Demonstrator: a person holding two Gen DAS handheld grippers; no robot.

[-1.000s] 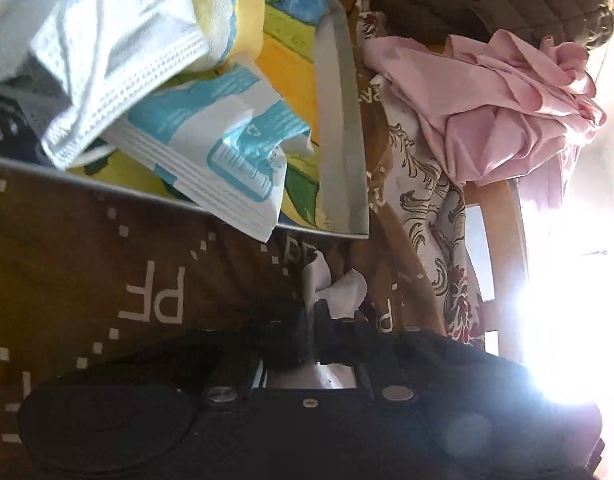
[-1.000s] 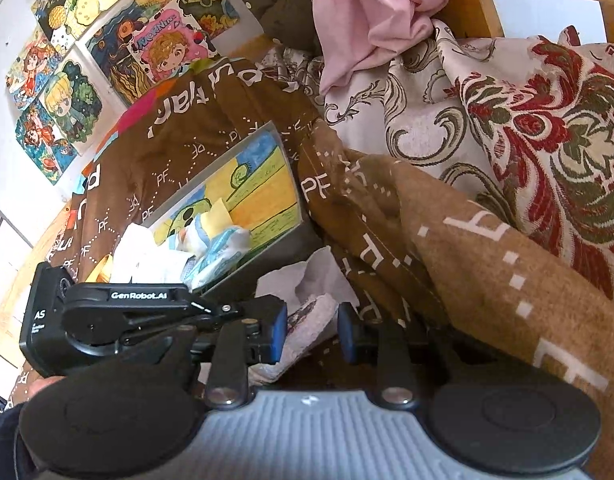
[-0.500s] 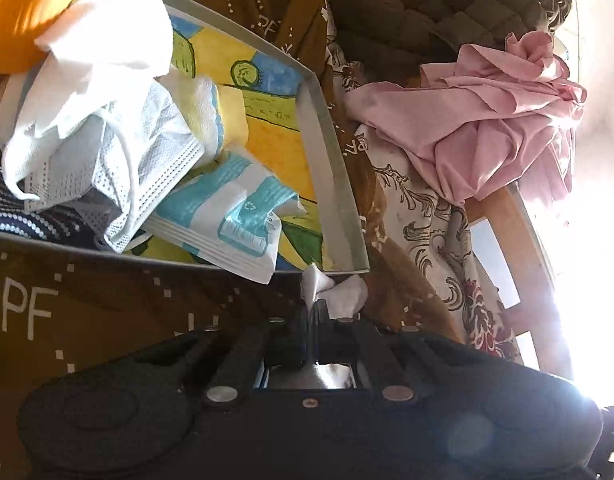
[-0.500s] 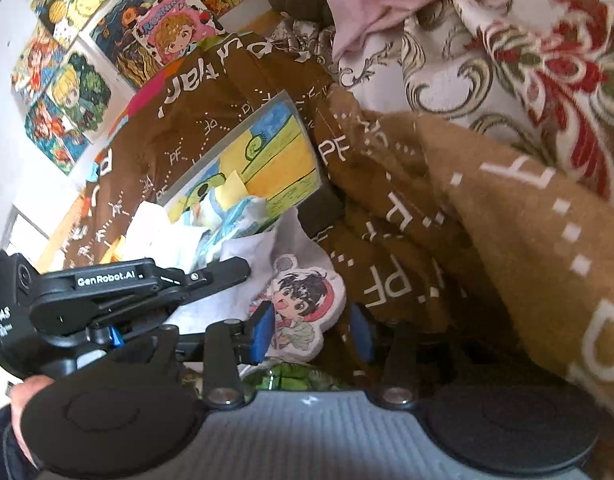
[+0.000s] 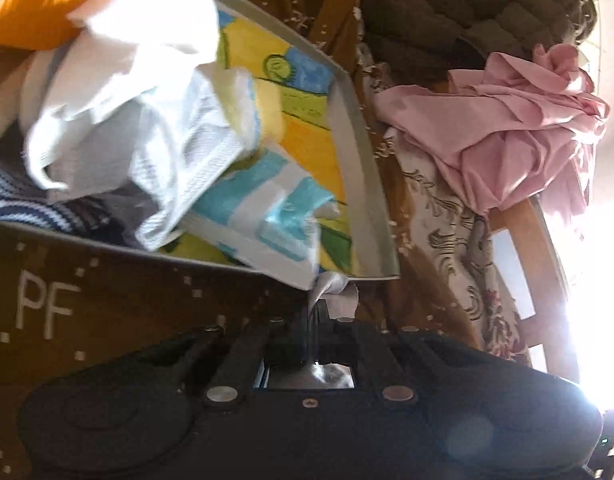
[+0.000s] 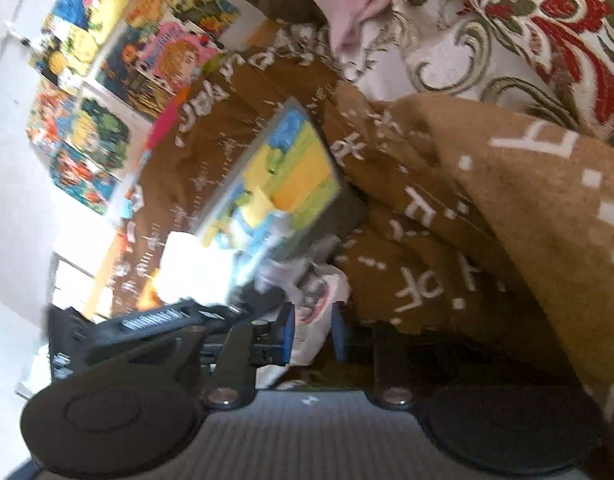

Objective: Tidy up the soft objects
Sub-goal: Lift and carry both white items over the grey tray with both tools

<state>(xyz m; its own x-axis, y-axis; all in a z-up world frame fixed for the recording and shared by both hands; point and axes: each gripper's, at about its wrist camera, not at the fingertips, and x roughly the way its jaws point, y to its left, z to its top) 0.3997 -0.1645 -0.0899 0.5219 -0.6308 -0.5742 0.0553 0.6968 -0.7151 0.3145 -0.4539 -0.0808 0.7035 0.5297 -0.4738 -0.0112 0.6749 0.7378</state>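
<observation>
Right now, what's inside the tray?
The tray holds a heap: white cloth, a white mesh piece, a blue-and-white packet and striped dark fabric. Anything under the heap is covered.

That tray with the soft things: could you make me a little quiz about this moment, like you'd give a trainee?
1. True or false: the left tool is shut on a white scrap of cloth.
2. Which lies outside the tray? A) white mesh cloth B) blue and white packet C) pink garment
3. Fill in: between the right tool's blue pads sits a soft ____ with a printed cartoon.

Key: 1 true; 2 C; 3 pillow charm, though blur hides whether the pads grip it.
</observation>
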